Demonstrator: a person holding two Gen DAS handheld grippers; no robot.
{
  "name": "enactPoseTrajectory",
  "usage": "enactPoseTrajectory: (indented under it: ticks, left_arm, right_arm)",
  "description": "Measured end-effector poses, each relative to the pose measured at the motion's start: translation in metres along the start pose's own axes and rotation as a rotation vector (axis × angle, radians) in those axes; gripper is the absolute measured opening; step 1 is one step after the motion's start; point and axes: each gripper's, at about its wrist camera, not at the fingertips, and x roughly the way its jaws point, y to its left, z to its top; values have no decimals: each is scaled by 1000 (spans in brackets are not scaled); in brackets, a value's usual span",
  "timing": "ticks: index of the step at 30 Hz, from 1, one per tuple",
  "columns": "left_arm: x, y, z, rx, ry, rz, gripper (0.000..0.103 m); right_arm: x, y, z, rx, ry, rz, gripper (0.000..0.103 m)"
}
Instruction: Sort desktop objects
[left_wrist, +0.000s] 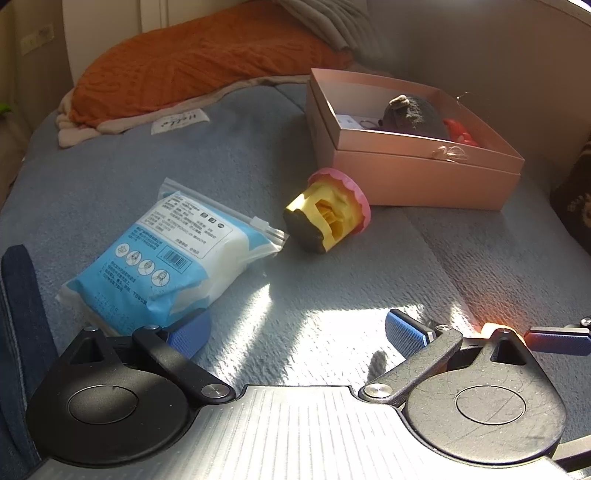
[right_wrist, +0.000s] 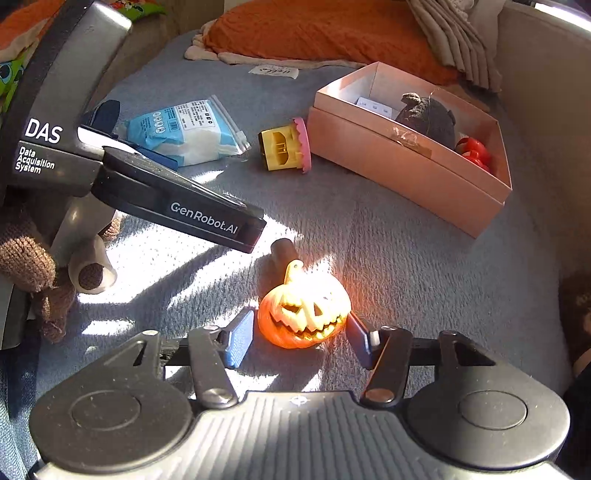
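A small orange jack-o'-lantern pumpkin (right_wrist: 304, 314) sits on the grey blanket in bright sun. My right gripper (right_wrist: 301, 330) is shut on it, one blue pad against each side. My left gripper (left_wrist: 297, 332) is open, with only blanket between its pads. Its left finger (left_wrist: 190, 332) lies against the edge of a blue and white sealed pack (left_wrist: 166, 258). Beyond the pack a yellow toy with a pink frilled rim (left_wrist: 328, 214) lies on its side. An open pink box (left_wrist: 424, 173) behind it holds a dark plush, a red item and a small white item.
An orange cushion (left_wrist: 192, 62) and folded fabric lie at the far end of the blanket (left_wrist: 461, 258). A hand in a brown knitted glove (right_wrist: 29, 258) holds the left device at the left of the right wrist view. Denim (left_wrist: 18, 314) shows at the left edge.
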Motion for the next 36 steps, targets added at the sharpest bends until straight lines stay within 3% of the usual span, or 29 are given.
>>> enactPoseTrajectory:
  ticks: [4, 10, 14, 16, 24, 26, 30, 36]
  left_arm:
    - [0, 1, 0, 1, 0, 0, 103]
    - [1, 2, -2, 6, 1, -2, 103]
    - [0, 1, -3, 8, -8, -18, 103]
    - [-4, 0, -3, 11, -23, -57, 103]
    - [-15, -34, -12, 150, -24, -316, 103]
    - [-18, -45, -16, 204, -33, -345, 103]
    - [-15, -64, -24, 295, -35, -332, 103]
    - [-8, -71, -24, 261, 18, -442, 103]
  right_arm:
    - [-12, -9, 4, 30, -15, 4, 53]
    - [-31, -44, 8, 57, -4, -194, 53]
    - [-11, -72, 1, 93, 83, -278, 53]
    - [3, -83, 0, 146, 133, -271, 53]
    - [8, -90, -1, 177, 131, -278, 68]
    - [9, -93, -1, 189, 132, -281, 71]
    - [10, -94, 0, 212, 138, -281, 75]
    - [11, -97, 1, 234, 140, -286, 81]
